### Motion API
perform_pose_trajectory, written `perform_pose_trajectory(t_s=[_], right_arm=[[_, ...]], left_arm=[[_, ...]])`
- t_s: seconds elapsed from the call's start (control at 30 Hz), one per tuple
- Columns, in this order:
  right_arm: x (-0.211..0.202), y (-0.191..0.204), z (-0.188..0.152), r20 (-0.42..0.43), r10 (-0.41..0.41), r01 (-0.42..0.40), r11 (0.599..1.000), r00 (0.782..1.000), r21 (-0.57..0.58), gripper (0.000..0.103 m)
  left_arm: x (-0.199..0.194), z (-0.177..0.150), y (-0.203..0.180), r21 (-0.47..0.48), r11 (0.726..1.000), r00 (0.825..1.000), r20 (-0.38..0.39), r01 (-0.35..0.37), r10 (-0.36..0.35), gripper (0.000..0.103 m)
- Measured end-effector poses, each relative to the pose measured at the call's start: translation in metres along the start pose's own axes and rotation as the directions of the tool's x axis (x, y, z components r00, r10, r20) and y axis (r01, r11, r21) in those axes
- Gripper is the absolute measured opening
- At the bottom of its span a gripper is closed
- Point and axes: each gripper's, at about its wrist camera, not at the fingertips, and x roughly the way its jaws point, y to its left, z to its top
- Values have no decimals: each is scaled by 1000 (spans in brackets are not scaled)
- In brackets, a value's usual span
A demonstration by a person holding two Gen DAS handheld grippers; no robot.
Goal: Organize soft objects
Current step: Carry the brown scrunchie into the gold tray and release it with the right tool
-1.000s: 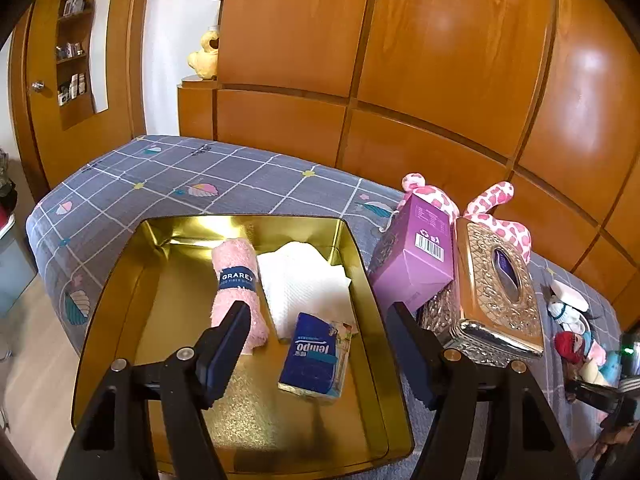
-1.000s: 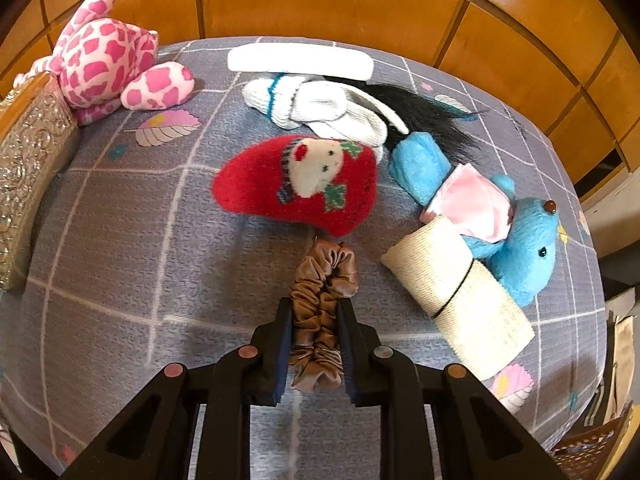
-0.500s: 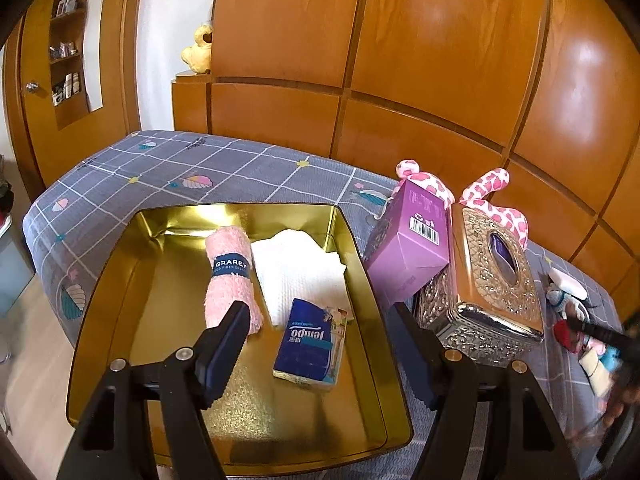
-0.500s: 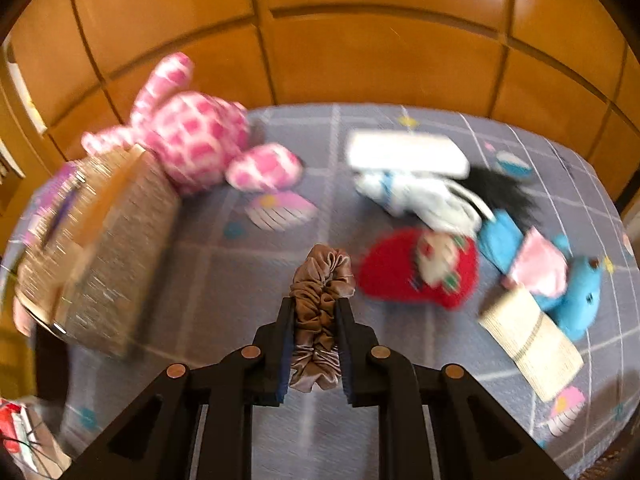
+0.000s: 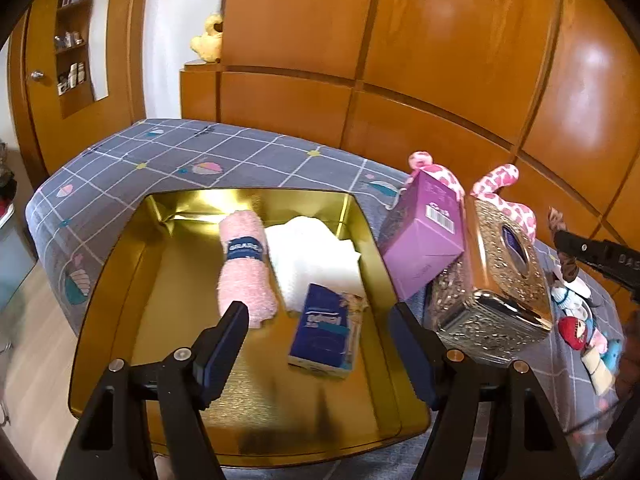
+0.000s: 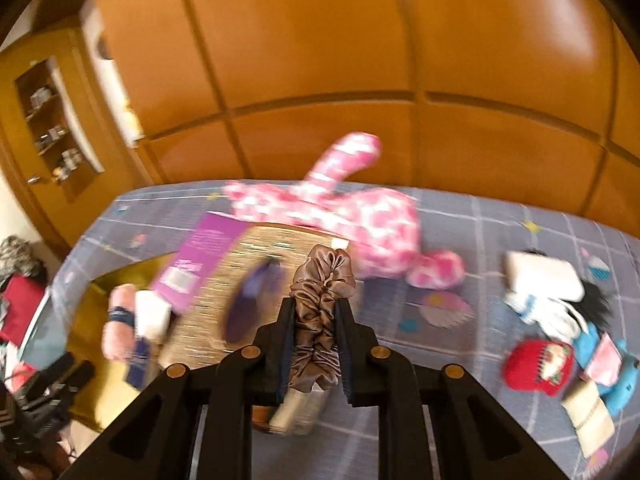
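1. Far left, the gold tray (image 5: pixel 120 280) sits on the grey checked bedspread (image 5: pixel 168 152), and the left gripper (image 5: pixel 316 344) hovers over its near end with jaws spread wide, nothing between them.
2. Inside the tray: a rolled pink towel (image 5: pixel 244 268), a folded white cloth (image 5: pixel 312 256) just beside it, and a blue tissue pack (image 5: pixel 326 330) nearer the jaws. The tray floor on the left is bare.
3. Next along, just outside the tray's right wall, a purple box (image 5: pixel 424 236) leans against an ornate tissue box (image 5: pixel 504 280).
4. Now the right gripper (image 6: pixel 316 320): jaws pinched narrow on a brown satin scrunchie (image 6: pixel 322 280), whose long axis runs straight out along the fingers, the loop poking past the tips.
5. The key relation, as I read it: the tray lies to the lower left of those jaws, beyond the ornate tissue box, so the carry has to clear that box before a drop.
6. Far right, the red Santa sock (image 6: pixel 536 364) and blue plush (image 6: pixel 624 380) wait on the bedspread, nearer the right hand.
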Motion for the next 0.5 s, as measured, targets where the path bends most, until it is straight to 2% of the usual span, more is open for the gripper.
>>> perform_pose_trajectory(t_s=[0.23, 0.5], right_arm=[[7, 67, 2, -14, 149, -150, 981, 989, -121, 18], [50, 141, -6, -136, 270, -293, 936, 953, -196, 18]], left_arm=[[-2, 5, 26, -59, 996, 998, 15, -63, 64, 73], [0, 4, 63, -131, 983, 991, 4, -132, 133, 73]])
